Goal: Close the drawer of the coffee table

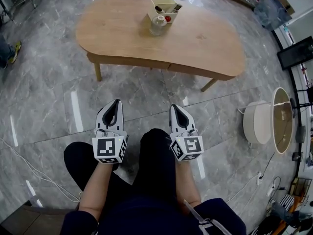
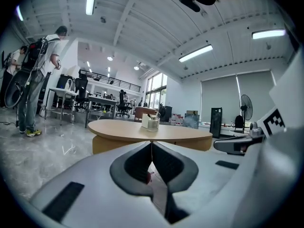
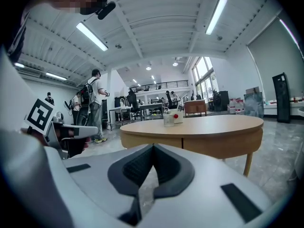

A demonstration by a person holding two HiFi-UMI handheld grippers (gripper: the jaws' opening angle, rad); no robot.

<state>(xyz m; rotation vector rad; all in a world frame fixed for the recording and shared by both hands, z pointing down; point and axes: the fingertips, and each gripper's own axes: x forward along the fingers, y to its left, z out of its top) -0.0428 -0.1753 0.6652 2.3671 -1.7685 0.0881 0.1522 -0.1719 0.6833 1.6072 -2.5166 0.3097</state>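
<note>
The wooden coffee table [image 1: 195, 38] stands ahead of me on the marble floor. Its drawer front [image 1: 132, 62] runs along the near apron and looks flush with the panel beside it, a thin seam between them. The right gripper view shows that apron [image 3: 152, 139] and seam level and flush. My left gripper [image 1: 116, 103] and right gripper [image 1: 174, 107] hover side by side over my lap, well short of the table. Both are shut with nothing between the jaws, as seen for the left gripper [image 2: 152, 144] and the right gripper [image 3: 153, 147].
A white holder [image 1: 164, 8] and a glass jar [image 1: 157, 26] sit on the tabletop. A round white side table [image 1: 266, 122] stands to the right, with cables [image 1: 29, 168] on the floor at left. People stand [image 2: 35, 80] far off to the left.
</note>
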